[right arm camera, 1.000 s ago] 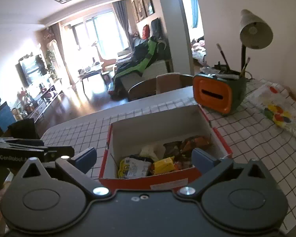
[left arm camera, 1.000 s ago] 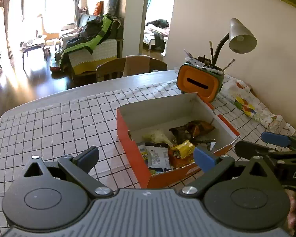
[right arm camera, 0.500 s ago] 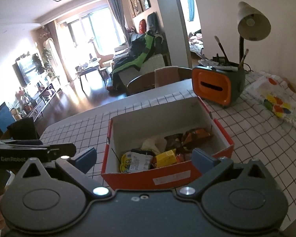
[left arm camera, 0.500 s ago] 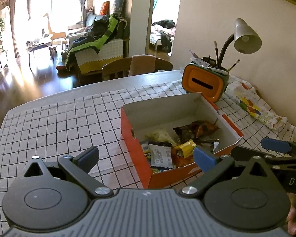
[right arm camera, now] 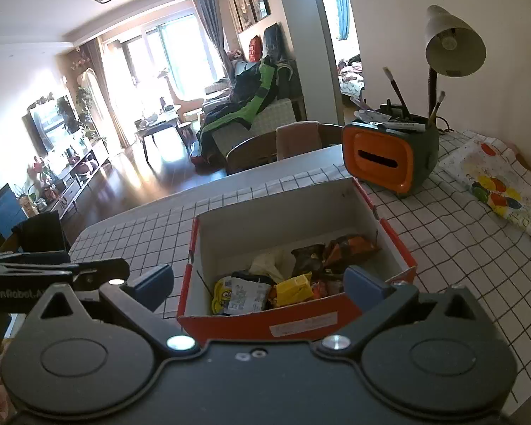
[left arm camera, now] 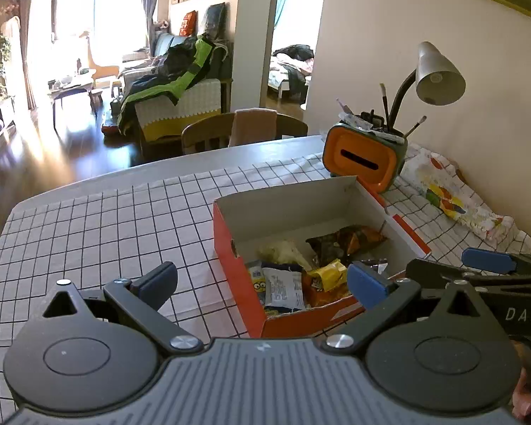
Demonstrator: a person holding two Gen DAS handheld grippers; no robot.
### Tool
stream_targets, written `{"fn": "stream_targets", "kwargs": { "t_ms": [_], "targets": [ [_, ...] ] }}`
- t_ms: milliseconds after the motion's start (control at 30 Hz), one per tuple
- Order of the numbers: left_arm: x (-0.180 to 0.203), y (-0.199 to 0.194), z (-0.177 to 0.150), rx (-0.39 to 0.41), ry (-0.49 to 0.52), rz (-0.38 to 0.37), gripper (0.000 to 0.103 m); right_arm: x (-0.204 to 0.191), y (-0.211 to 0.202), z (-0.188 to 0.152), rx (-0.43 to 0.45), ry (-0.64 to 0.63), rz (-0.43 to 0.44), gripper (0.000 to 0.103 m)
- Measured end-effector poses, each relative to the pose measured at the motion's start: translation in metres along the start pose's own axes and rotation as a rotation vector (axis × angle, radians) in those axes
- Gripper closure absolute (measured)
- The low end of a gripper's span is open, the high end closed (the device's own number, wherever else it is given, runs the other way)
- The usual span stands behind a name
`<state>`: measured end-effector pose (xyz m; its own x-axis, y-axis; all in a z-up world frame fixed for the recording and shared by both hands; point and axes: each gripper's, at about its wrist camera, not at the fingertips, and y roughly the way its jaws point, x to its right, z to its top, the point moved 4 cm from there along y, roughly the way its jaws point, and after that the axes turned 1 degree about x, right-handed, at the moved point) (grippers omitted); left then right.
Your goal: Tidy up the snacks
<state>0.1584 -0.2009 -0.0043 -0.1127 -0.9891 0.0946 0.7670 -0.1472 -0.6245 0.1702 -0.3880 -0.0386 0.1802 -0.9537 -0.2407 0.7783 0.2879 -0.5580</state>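
your left gripper (left arm camera: pixel 262 279) hangs with its jaws spread wide and nothing between them; just ahead of it and a little to its right sits the orange box (left arm camera: pixel 240 265) on the checked tablecloth (left arm camera: pixel 106 219), its near corner between your fingers in that view; your right gripper (right arm camera: pixel 258 281) is likewise spread and empty, squared up to the box's near wall; inside the box the snacks lie heaped at the end nearest you: a yellow cartoon packet (right arm camera: pixel 226 294) and a grey-white packet (right arm camera: pixel 249 292) toward the left, a small yellow packet (right arm camera: pixel 293 288) in the middle, dark orange-brown packets (right arm camera: pixel 336 248) farther back to the right, a pale crumpled wrapper (right arm camera: pixel 265 264) behind; beyond the box, to the right, stands an orange and green holder (right arm camera: pixel 386 157) with brushes, and a desk lamp (right arm camera: pixel 453 46) rises behind it; a colourful printed bag (right arm camera: pixel 495 184) lies on the cloth farther right.
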Motion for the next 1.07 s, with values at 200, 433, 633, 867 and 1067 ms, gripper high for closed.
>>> {"fn": "stream_targets", "kwargs": {
  "t_ms": [200,433,633,867,1067],
  "targets": [
    [-0.001,-0.003,0.002,0.005,-0.013,0.004,0.000,-0.003,0.000,0.001,0.000,-0.014,0.012,0.000],
    [-0.001,-0.004,0.002,0.006,-0.011,-0.004,0.000,-0.004,-0.002,0.003,0.002,-0.017,0.009,0.000],
    [0.001,-0.004,0.000,-0.008,-0.007,-0.025,0.000,-0.004,-0.004,0.000,0.001,-0.007,-0.002,0.000],
    [0.001,-0.007,-0.004,-0.014,0.001,-0.045,0.000,-0.006,-0.010,-0.006,-0.001,0.008,-0.018,0.000],
    [-0.001,-0.012,-0.007,-0.011,0.014,-0.059,0.000,-0.011,-0.015,-0.009,0.003,0.017,-0.035,0.000]
  ]
}}
